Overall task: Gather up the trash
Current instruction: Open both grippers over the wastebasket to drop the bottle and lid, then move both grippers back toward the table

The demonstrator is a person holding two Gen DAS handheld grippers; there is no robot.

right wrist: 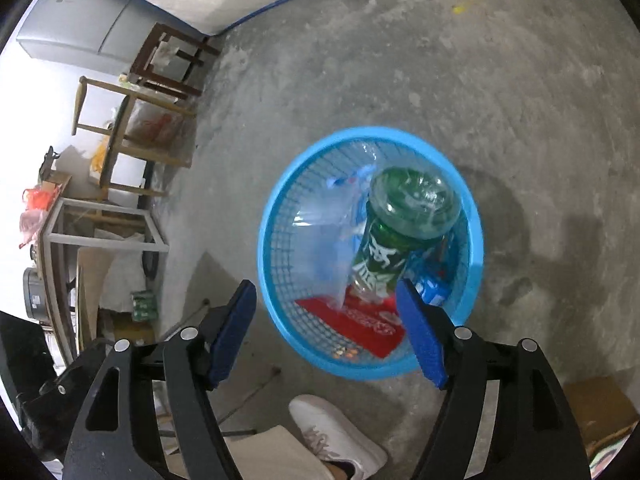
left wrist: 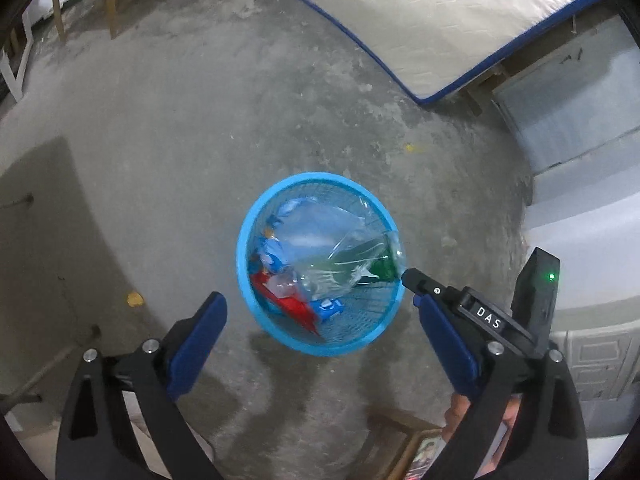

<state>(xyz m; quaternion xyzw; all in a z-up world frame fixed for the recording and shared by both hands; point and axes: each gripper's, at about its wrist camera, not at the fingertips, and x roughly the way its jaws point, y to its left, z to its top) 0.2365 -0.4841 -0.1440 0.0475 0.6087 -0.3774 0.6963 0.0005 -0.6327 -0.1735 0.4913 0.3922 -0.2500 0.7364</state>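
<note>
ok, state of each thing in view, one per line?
left gripper: open, empty
right gripper: open, empty
blue basket: upright on floor, holding trash
green bottle: in basket, base up
clear plastic bag: in basket, crumpled
red packet: flat on basket bottom

Concrete floor (left wrist: 200, 128) carries blue basket (left wrist: 256, 216); mattress (left wrist: 420, 12) well behind basket; yellow scrap (left wrist: 135, 299) left of basket.
</note>
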